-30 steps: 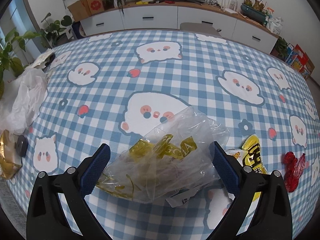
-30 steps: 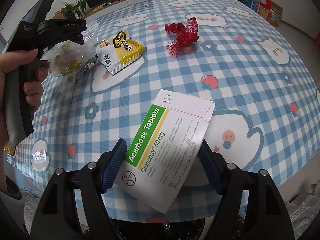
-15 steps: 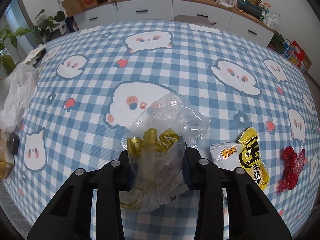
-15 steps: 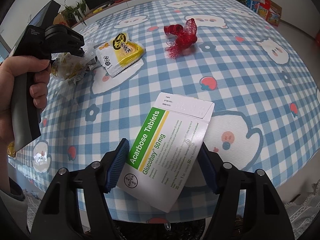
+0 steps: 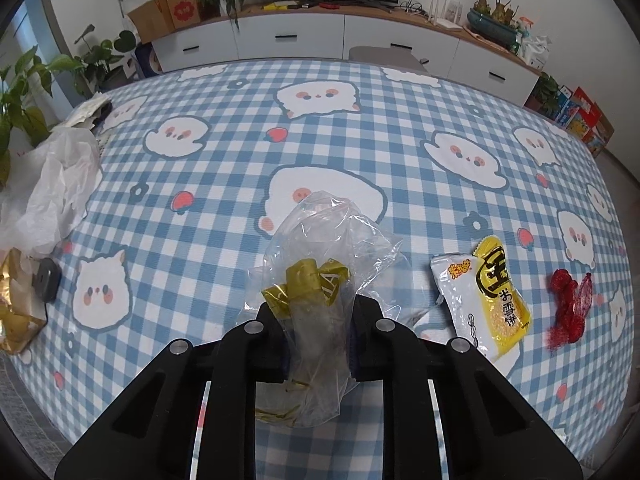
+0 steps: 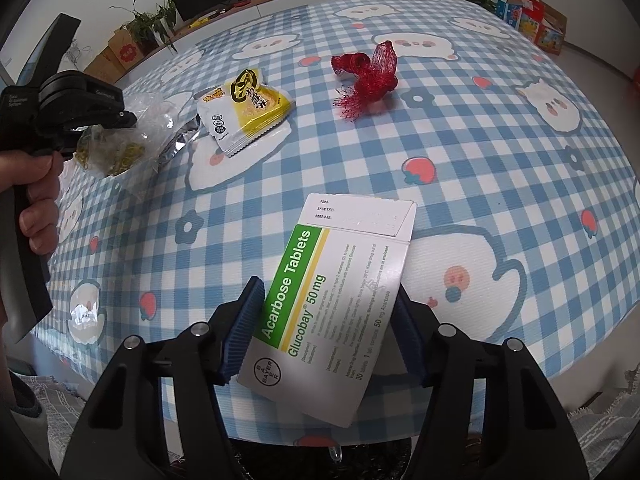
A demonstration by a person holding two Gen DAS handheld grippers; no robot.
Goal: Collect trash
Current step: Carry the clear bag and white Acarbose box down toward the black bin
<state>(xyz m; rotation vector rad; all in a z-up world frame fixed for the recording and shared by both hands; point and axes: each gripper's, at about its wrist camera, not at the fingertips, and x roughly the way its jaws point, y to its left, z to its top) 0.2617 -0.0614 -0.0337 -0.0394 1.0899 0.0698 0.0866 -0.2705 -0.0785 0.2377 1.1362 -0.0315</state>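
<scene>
Left wrist view: the left tongs (image 5: 318,336) are clenched on a clear plastic bag (image 5: 324,264) at lower centre of the frame, the two fingers pinching its crumpled middle. The bag holds a yellow-green printed strip and some loose scraps; it looks very light, soft and slippery, so a pinch on bunched folds, as here, seems safer than one on a single smooth layer. Its lower end hangs behind the fingers and is partly hidden, and whether it touches the checked bench (image 5: 224,184) cannot be told. To the right of it lie a yellow snack packet (image 5: 486,300) and, near the right edge, a red net (image 5: 570,306). A white plastic bag (image 5: 52,184) and a gold wrapper (image 5: 16,312) sit at the left edge, both cut off.

Right wrist view: the right tongs (image 6: 324,328) grasp a flat tablet box (image 6: 334,296) at lower centre, blue pads against its two long edges. The box is thin card, stiff across its face but easily crushed, and probably empty; its end flap stands open. The small print is too fine to read. The left tongs and the hand (image 6: 36,196) holding them appear at the left edge, part out of frame.
</scene>
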